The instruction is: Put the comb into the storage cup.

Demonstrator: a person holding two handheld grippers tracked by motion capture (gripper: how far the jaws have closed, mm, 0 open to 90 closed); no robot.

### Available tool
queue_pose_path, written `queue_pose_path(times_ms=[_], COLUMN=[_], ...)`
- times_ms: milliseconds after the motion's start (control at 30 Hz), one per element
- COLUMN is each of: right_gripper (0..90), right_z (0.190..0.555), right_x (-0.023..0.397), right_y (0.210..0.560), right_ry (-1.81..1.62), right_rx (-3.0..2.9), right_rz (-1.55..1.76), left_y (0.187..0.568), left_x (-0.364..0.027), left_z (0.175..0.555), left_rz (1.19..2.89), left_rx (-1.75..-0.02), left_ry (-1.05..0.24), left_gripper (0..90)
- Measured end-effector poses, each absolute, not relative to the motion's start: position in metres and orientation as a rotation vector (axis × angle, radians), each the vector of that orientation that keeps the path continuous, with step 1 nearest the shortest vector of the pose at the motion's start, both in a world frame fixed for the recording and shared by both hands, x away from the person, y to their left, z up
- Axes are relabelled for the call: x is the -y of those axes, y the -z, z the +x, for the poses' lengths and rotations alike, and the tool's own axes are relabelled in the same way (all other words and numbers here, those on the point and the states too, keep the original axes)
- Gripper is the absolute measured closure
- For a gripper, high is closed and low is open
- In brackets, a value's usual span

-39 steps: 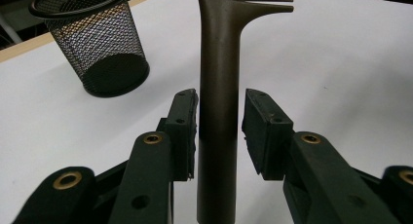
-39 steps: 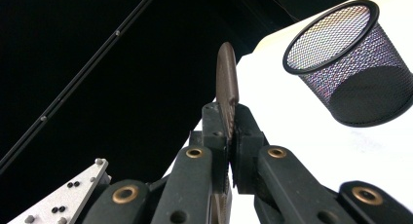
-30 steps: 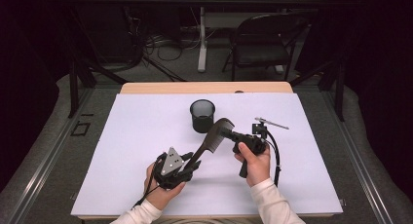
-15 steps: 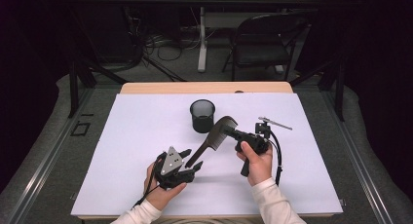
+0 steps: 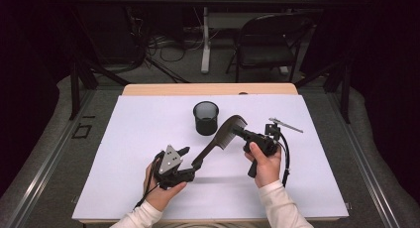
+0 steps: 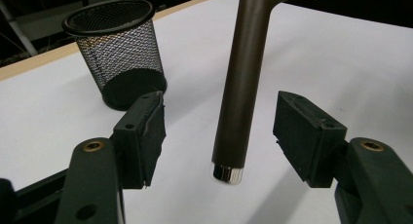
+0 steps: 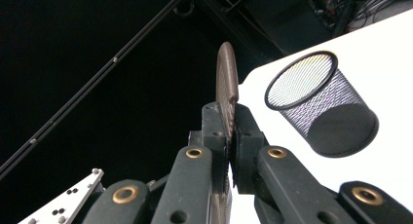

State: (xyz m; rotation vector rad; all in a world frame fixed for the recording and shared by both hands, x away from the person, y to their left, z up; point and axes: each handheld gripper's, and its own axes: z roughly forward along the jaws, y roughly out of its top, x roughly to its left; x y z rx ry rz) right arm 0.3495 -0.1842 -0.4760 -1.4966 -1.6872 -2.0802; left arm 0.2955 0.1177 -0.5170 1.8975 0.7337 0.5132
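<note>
Handover done: right tongs pinch the comb at its toothed head; left tongs, just opening, stand spread around its handle, not touching. Comb hangs over the counter, mesh cup at 11 o'clock. Left: dropping it in.

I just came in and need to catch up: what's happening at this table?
A person works with a claw in each hand over a white-covered table. The right claw is shut on the toothed end of a dark comb. The left claw has just been opening: its pads stand apart on either side of the comb's handle without touching it, so the right claw alone carries the comb. A black mesh cup stands upright nearby, with nothing visible in it.
</note>
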Motion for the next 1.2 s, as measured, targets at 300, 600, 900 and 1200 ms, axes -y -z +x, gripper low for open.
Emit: queue_pose_path(times_ms=[300, 600, 900, 1200], right_gripper=[87.2, 87.3, 87.2, 87.3], right_z=[0.350, 0.350, 0.349, 0.347], right_x=[0.192, 0.198, 0.205, 0.209], right_y=[0.473, 0.471, 0.469, 0.466], right_ry=[2.136, 2.174, 2.198, 2.239], right_rx=[1.688, 1.686, 1.686, 1.695], right_rz=[-1.522, -1.537, -1.554, -1.569], left_y=[0.512, 0.509, 0.511, 0.508], left_x=[-0.126, -0.139, -0.150, -0.160], left_z=[0.303, 0.309, 0.319, 0.322], left_rz=[1.868, 1.853, 1.879, 1.846], left_rx=[-0.691, -0.765, -0.849, -0.874], left_ry=[-0.525, -0.567, -0.593, -0.564], left_gripper=[36.4, 36.3, 31.8, 25.6])
